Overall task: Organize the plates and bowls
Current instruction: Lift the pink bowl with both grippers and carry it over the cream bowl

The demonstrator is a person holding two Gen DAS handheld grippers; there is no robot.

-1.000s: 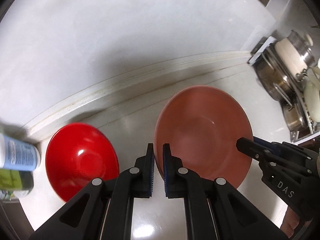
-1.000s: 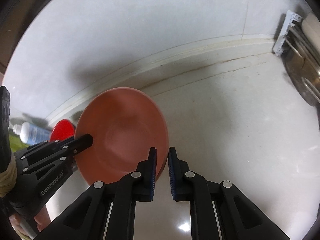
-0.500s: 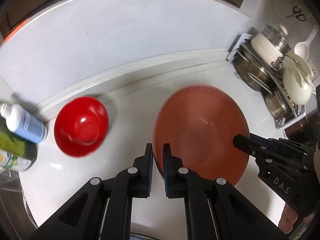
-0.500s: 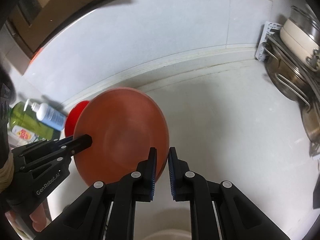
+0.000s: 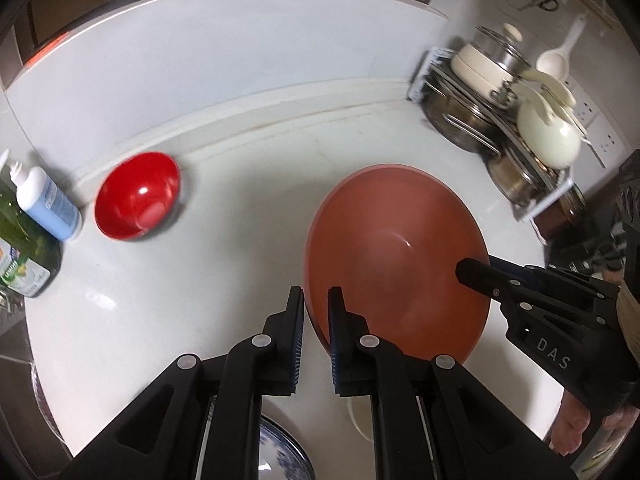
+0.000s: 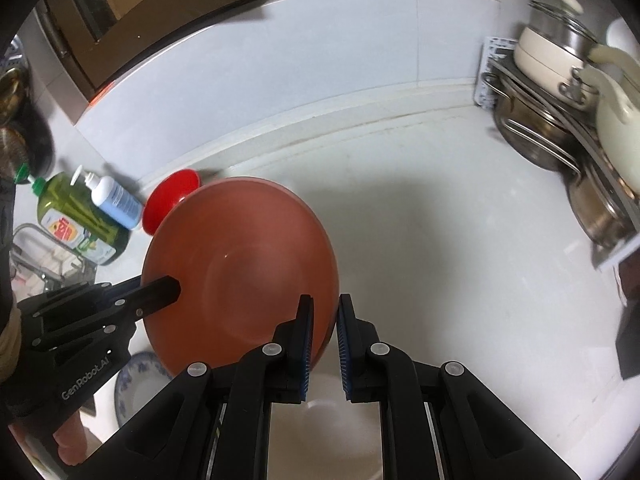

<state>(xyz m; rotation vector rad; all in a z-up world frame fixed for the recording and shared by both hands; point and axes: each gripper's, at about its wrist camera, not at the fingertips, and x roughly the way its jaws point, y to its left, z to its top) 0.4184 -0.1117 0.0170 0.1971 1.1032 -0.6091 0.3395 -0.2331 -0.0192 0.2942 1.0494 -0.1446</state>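
The large bowl (image 5: 396,264) is held above the counter (image 5: 240,184) between the left gripper (image 5: 316,312) at its left rim and the right gripper (image 6: 323,322) at its right rim. The small bowl (image 5: 138,196) sits near the counter's back edge, left of it. Two bottles (image 6: 92,212) stand at the left edge. A rack of pots (image 5: 500,120) fills the back right corner. A patterned plate (image 6: 136,384) lies at the front edge.

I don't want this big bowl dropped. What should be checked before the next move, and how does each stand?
1. Left gripper clamped on the terracotta bowl rim: ok.
2. Right gripper clamped on the opposite rim: ok.
3. Bowl clear of the red bowl: ok.
4. Bowl clear of the pot rack: ok.
5. Landing spot below, by the blue-patterned plate: cannot tell.
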